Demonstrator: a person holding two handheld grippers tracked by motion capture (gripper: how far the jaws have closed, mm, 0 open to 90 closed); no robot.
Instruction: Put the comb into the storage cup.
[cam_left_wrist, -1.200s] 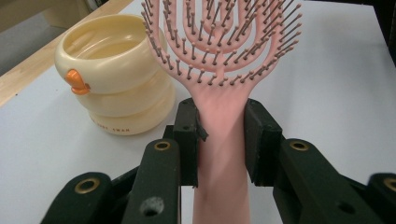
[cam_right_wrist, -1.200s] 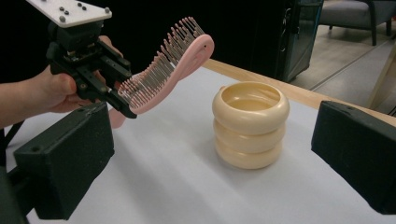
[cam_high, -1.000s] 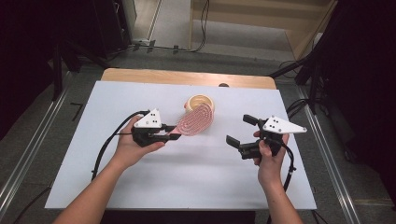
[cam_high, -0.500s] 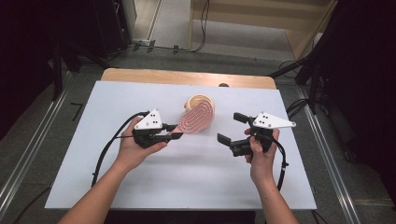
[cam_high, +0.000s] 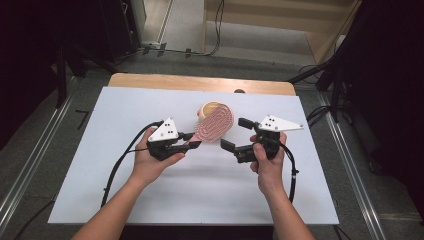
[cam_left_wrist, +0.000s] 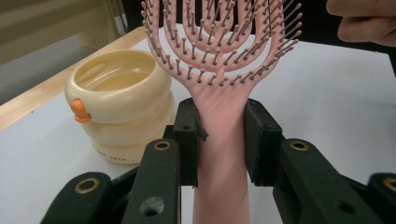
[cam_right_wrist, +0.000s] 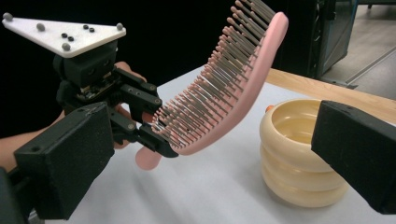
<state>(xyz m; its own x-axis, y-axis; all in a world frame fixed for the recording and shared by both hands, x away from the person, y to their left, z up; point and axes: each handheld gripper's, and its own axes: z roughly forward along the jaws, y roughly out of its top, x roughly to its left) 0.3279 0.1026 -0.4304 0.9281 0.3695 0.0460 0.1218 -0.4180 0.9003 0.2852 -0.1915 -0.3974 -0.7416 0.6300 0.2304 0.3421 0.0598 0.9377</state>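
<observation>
A white sheet covers the counter (cam_high: 125, 200), whose wooden far edge shows beyond it, and dark floor with metal rails lies on both sides. Near the middle of the counter, towards the far side, stands a cream ribbed cup (cam_high: 209, 108) with a small orange knob on its wall; in the left gripper view it stands upright just left of the claw's jaws, its rim open upward (cam_left_wrist: 119, 100). The left claw (cam_high: 192, 144), held in the person's left hand (cam_high: 147, 162), is clenched on the handle of a pink hairbrush (cam_high: 215, 124): in the left gripper view the two black pads press the handle from either side, just below where the head widens (cam_left_wrist: 219, 116). The brush is lifted off the counter, its head tilted up and away from the left claw, close beside the cup and in front of it; whether the two touch cannot be told. In the right gripper view the brush (cam_right_wrist: 224, 88) curves upward with its bristles facing up and to the left, and the cup (cam_right_wrist: 299, 158) sits on the counter just right of it. The right claw (cam_high: 232, 135), gripped by the right hand (cam_high: 270, 160), is released, its jaws spread wide with nothing between them, pointing left towards the brush head and a little apart from it.
</observation>
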